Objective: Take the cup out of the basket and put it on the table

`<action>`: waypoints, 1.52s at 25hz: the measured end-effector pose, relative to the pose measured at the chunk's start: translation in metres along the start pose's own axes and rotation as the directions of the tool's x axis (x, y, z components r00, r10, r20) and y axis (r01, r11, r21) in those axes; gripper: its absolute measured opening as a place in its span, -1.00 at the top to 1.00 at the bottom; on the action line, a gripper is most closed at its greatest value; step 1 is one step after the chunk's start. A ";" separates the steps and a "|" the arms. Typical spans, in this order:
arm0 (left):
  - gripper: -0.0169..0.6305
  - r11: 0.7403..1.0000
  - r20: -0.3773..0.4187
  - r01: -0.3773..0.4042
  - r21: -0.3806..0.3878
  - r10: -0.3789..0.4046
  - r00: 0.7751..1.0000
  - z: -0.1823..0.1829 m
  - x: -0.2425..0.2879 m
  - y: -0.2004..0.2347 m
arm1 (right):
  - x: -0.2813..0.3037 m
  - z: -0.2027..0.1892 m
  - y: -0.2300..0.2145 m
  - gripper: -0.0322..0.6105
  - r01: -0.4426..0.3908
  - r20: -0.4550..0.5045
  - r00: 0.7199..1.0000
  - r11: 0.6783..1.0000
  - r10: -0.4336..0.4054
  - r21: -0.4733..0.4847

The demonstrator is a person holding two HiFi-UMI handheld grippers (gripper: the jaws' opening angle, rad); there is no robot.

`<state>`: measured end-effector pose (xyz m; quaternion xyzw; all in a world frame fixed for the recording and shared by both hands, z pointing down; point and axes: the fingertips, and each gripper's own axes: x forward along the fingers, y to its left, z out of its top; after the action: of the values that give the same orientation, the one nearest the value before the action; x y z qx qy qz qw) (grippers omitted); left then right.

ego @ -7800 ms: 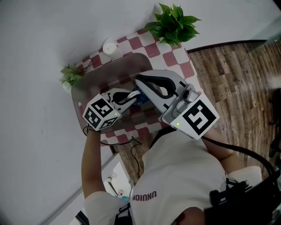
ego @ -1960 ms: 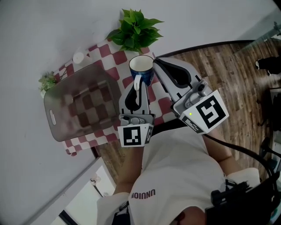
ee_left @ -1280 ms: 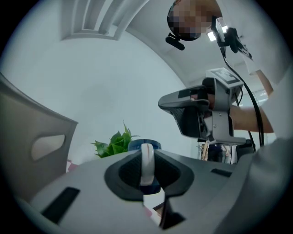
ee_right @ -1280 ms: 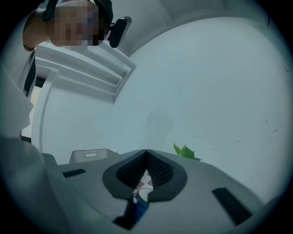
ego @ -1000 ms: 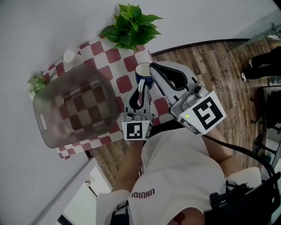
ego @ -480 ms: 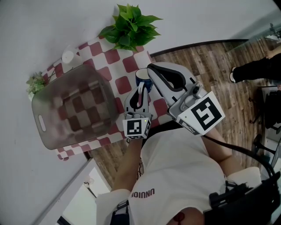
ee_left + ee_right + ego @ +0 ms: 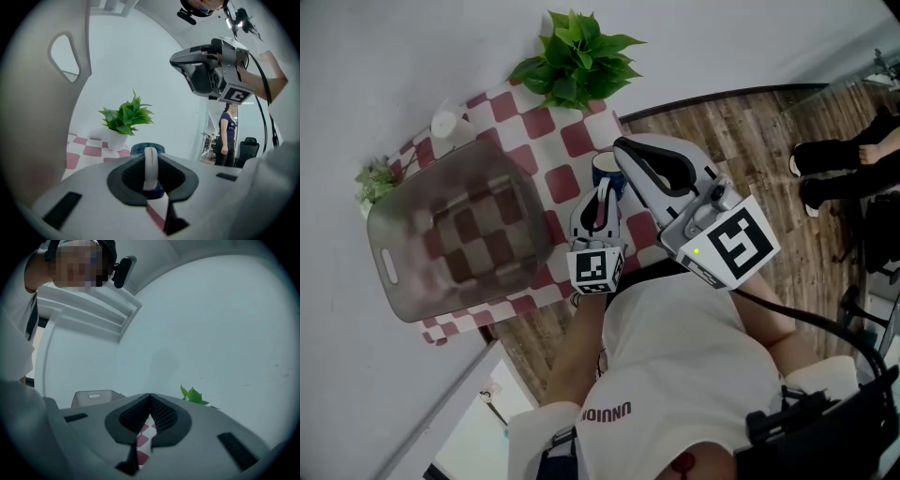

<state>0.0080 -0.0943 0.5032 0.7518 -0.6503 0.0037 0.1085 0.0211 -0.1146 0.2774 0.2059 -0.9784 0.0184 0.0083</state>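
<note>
Now the left gripper (image 7: 602,195) is pinching the white handle (image 7: 150,164) of the blue cup (image 7: 605,169) between its fingers. The cup is out of the basket (image 7: 403,281) and is over the red and white checked table (image 7: 579,139), near the table's edge. I cannot tell if its bottom touches the table. The grey basket sits on the same table, well apart from the cup. The right gripper (image 7: 621,147) is just beside the cup, with its fingers pressed together and nothing in them. A green plant (image 7: 572,61) in a white pot stands at the far end of the table.
</note>
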 end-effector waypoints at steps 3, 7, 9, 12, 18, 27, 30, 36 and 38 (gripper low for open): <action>0.78 1.000 -0.006 0.003 -0.001 -0.003 1.000 -0.003 0.001 -0.001 | 0.001 0.000 0.000 0.85 0.001 0.000 1.000 1.000 -0.001 0.001; 0.78 1.000 -0.016 0.011 0.001 -0.010 1.000 -0.008 0.001 -0.001 | 0.001 0.000 0.000 0.85 -0.001 0.002 1.000 1.000 0.001 0.002; 0.78 1.000 -0.024 0.011 0.001 -0.011 1.000 -0.011 0.000 0.001 | 0.001 0.000 -0.001 0.85 0.000 0.001 1.000 1.000 0.000 0.004; 0.78 1.000 -0.030 0.010 -0.001 -0.010 1.000 -0.015 -0.002 0.002 | 0.002 0.000 -0.002 0.85 0.003 0.001 1.000 1.000 -0.003 0.005; 0.78 0.999 -0.034 0.039 0.025 -0.038 0.999 -0.018 -0.004 0.001 | 0.004 -0.001 -0.002 0.85 -0.001 -0.003 1.000 1.000 0.001 0.003; 0.77 0.998 -0.083 0.052 0.036 -0.049 0.995 -0.028 -0.017 0.000 | 0.005 -0.002 0.001 0.85 -0.004 -0.005 1.000 1.000 0.004 0.004; 0.77 0.998 -0.108 0.055 0.030 -0.052 0.993 -0.033 -0.023 0.000 | 0.005 -0.001 0.003 0.85 -0.007 -0.002 1.000 1.000 0.007 0.007; 0.76 0.998 -0.136 0.055 0.016 -0.052 0.989 -0.041 -0.032 0.002 | 0.006 -0.003 0.008 0.85 -0.018 -0.003 1.000 1.000 0.018 0.016; 0.76 0.998 -0.142 0.059 0.027 -0.055 0.988 -0.044 -0.034 0.001 | 0.006 -0.004 0.009 0.85 -0.021 -0.005 1.000 1.000 0.021 0.017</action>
<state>0.0080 -0.0542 0.5409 0.7696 -0.6191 0.0639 0.1427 0.0120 -0.1082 0.2816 0.1956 -0.9803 0.0273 0.0086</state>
